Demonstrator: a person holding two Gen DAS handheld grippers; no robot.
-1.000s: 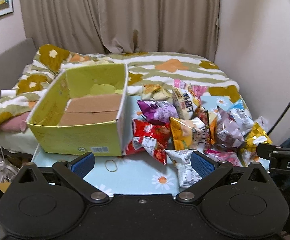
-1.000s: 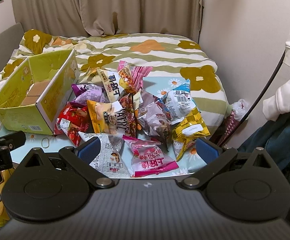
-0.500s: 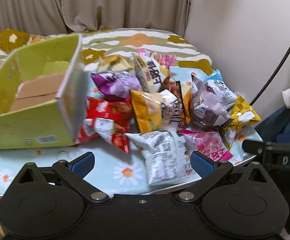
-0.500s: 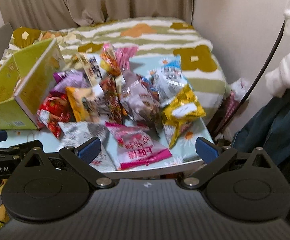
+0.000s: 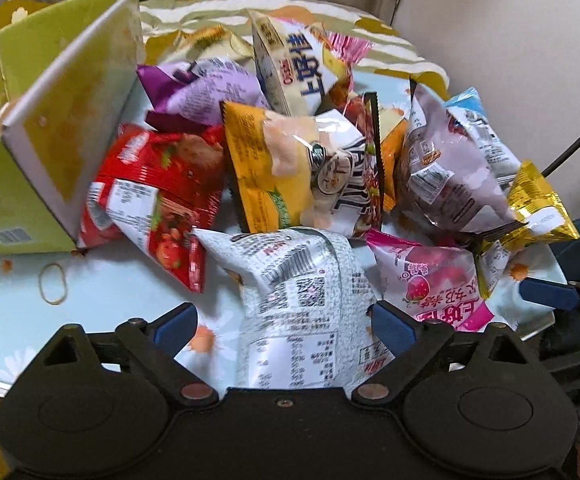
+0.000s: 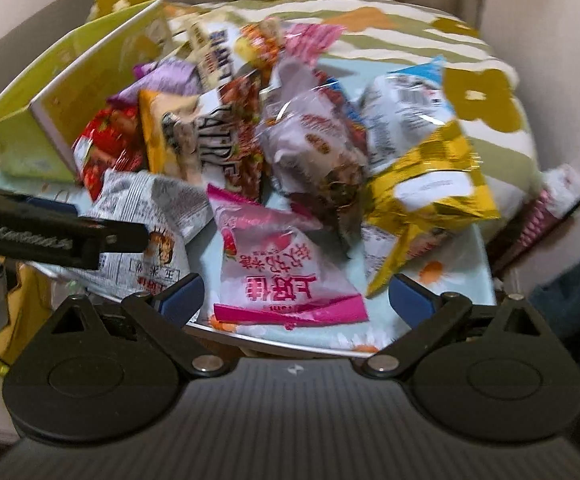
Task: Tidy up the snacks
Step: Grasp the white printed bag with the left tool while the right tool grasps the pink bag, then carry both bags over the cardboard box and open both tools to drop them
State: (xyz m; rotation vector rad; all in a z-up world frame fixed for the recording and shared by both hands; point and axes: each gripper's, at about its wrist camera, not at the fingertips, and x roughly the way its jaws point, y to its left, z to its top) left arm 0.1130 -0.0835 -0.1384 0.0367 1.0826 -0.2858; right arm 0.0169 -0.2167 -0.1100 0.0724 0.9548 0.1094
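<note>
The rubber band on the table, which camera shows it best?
The left wrist view. There the rubber band lies in full, a tan loop on the tablecloth just in front of the green box. In the right wrist view I can't make it out; that area is blurred.

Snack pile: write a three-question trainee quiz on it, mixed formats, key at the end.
1. True or false: the left gripper is shut on the white packet.
2. Which packet lies between the right gripper's open fingers? A) pink packet B) red packet C) gold packet
3. Fill in: the rubber band lies on the table in front of the ___ box.

Key: 1 false; 2 A; 3 yellow-green.
</note>
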